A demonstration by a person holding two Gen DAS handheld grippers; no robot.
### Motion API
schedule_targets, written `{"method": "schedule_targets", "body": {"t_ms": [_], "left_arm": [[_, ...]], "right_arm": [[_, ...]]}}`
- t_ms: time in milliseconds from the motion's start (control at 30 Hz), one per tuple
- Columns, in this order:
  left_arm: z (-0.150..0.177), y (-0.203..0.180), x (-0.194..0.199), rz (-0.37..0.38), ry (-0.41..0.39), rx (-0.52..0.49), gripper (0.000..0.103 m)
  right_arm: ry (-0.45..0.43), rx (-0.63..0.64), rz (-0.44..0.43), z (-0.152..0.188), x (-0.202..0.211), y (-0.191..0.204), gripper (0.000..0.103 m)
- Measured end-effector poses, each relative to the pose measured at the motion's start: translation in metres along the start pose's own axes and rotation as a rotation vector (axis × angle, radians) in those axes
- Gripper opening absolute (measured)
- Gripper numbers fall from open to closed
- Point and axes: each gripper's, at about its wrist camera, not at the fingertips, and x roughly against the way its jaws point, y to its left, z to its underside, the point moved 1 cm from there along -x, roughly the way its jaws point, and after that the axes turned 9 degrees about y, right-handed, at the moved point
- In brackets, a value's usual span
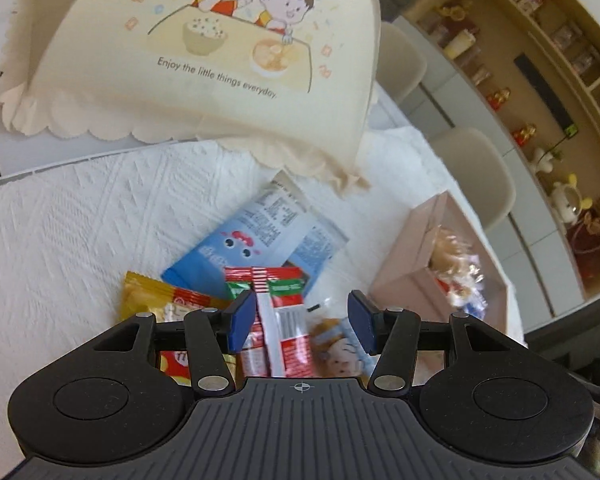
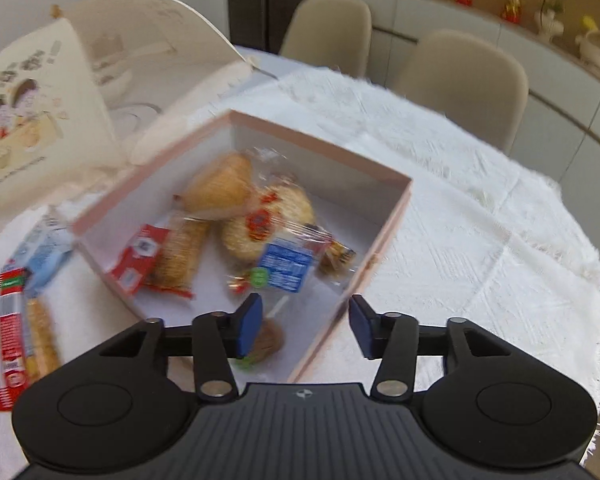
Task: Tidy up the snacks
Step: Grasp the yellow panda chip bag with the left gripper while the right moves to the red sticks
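Observation:
In the left wrist view several snack packets lie on the white tablecloth: a red, white and green packet [image 1: 280, 312], a blue packet [image 1: 256, 244], a yellow and red packet [image 1: 152, 300] and one with a cartoon face [image 1: 340, 354]. My left gripper [image 1: 301, 322] hovers open over them, with the red, white and green packet below the gap and its pads apart from it. The pink box [image 2: 320, 136] holds several wrapped snacks, among them a bread roll [image 2: 220, 188] and a blue-labelled packet [image 2: 286, 266]. My right gripper [image 2: 306, 325] stands open above the box's near corner, holding nothing.
A cream food cover with a cartoon print [image 1: 220, 40] stands at the back of the table, close to the box [image 1: 432, 264]. Two beige chairs [image 2: 460, 80] sit beyond the far edge. A shelf of ornaments [image 1: 540, 60] lines the wall. The tablecloth's frayed edge [image 2: 596, 280] marks the right side.

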Motion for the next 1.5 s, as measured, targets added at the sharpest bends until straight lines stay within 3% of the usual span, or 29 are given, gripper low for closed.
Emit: {"method": "schedule_targets", "body": {"t_ms": [100,167,267,433,467,500,600,700,800,1033,1167,1200,1233,1267,1367,1500], "left_arm": [[0.000,0.000,0.003,-0.054,-0.018,-0.015,0.056],[0.001,0.005,0.013,-0.079,-0.050,-0.011,0.056],[-0.003,0.021,0.027,-0.099,-0.066,0.002,0.056],[0.003,0.051,0.034,-0.145,-0.003,0.003,0.056],[0.006,0.054,0.032,-0.146,0.014,-0.002,0.056],[0.009,0.056,0.030,-0.145,0.036,-0.017,0.056],[0.019,0.049,0.016,-0.161,0.112,-0.094,0.056],[0.033,0.026,0.010,-0.181,0.133,-0.242,0.057],[0.042,0.012,0.005,-0.210,0.140,-0.313,0.058],[0.038,0.004,-0.012,-0.237,0.163,-0.254,0.081],[0.043,-0.006,-0.018,-0.279,0.158,-0.285,0.083],[0.046,-0.007,-0.017,-0.280,0.159,-0.294,0.082],[0.049,-0.009,-0.015,-0.271,0.163,-0.300,0.070],[0.052,-0.009,-0.011,-0.245,0.163,-0.301,0.047],[0.061,-0.004,0.009,-0.178,0.146,-0.273,0.032],[0.068,0.009,0.037,-0.138,0.144,-0.251,0.025]], "right_arm": [[-0.055,0.052,-0.021,0.012,0.027,0.023,0.069],[-0.037,0.103,-0.093,0.020,0.033,0.043,0.072],[0.016,0.179,-0.205,0.033,0.027,0.079,0.072],[0.053,0.274,-0.256,0.046,-0.001,0.134,0.072],[0.074,0.267,-0.254,0.047,-0.010,0.140,0.064],[0.102,0.248,-0.241,0.048,-0.016,0.143,0.042],[0.150,0.138,-0.262,0.051,-0.017,0.134,0.038],[0.177,0.029,-0.282,0.066,-0.007,0.110,0.035],[0.189,-0.054,-0.258,0.086,0.005,0.084,0.035],[0.169,-0.020,-0.195,0.107,0.015,0.078,0.038],[0.125,0.044,-0.171,0.115,0.026,0.088,0.057],[0.107,0.063,-0.163,0.116,0.029,0.090,0.059],[0.095,0.080,-0.151,0.117,0.033,0.092,0.059],[0.077,0.099,-0.135,0.117,0.036,0.094,0.059],[0.017,0.138,-0.085,0.109,0.048,0.102,0.063],[-0.050,0.143,-0.035,0.092,0.061,0.118,0.077]]}}
